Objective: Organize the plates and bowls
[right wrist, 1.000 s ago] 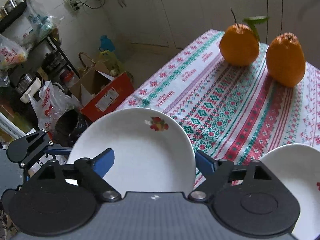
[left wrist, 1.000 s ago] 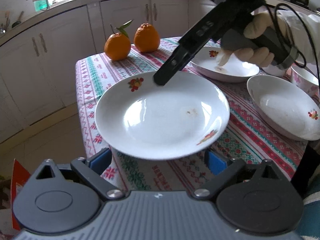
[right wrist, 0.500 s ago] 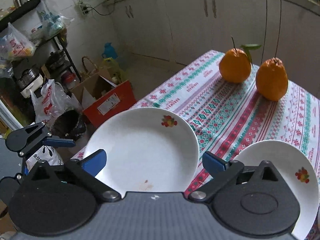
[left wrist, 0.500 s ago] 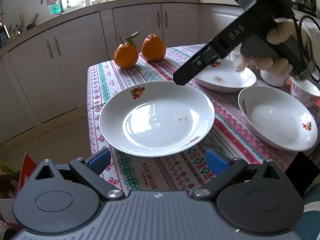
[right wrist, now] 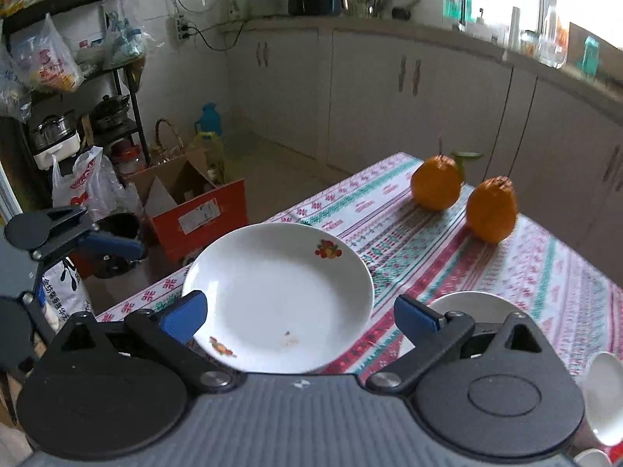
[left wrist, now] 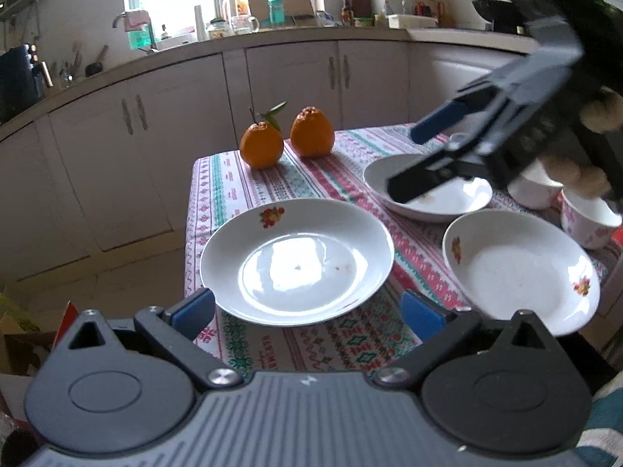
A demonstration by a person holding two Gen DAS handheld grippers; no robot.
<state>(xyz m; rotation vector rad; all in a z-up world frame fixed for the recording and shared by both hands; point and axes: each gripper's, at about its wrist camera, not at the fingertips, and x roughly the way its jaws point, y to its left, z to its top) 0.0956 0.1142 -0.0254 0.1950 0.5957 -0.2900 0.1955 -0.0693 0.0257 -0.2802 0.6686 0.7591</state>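
Note:
A white plate with fruit prints [left wrist: 296,260] lies on the patterned tablecloth [left wrist: 241,179] near the table's front left corner; it also shows in the right wrist view [right wrist: 278,295]. My left gripper [left wrist: 307,311] is open and empty, just short of its near rim. My right gripper [right wrist: 300,311] is open and empty above the plate's right side; in the left wrist view it [left wrist: 409,163] hovers over a second white plate [left wrist: 428,198]. A third plate [left wrist: 521,272] lies at the right. A small patterned bowl [left wrist: 588,218] stands behind it.
Two oranges [left wrist: 261,146] [left wrist: 311,136] sit at the table's far left corner. A white bowl [left wrist: 533,190] stands at the far right. Beyond the table are kitchen cabinets [left wrist: 292,85]. On the floor to the left stand a red box [right wrist: 202,214] and bags [right wrist: 85,183].
Both grippers have pulled back and up from the front plate. The right gripper has moved right, from over the front plate to above the second plate. The plates have not moved.

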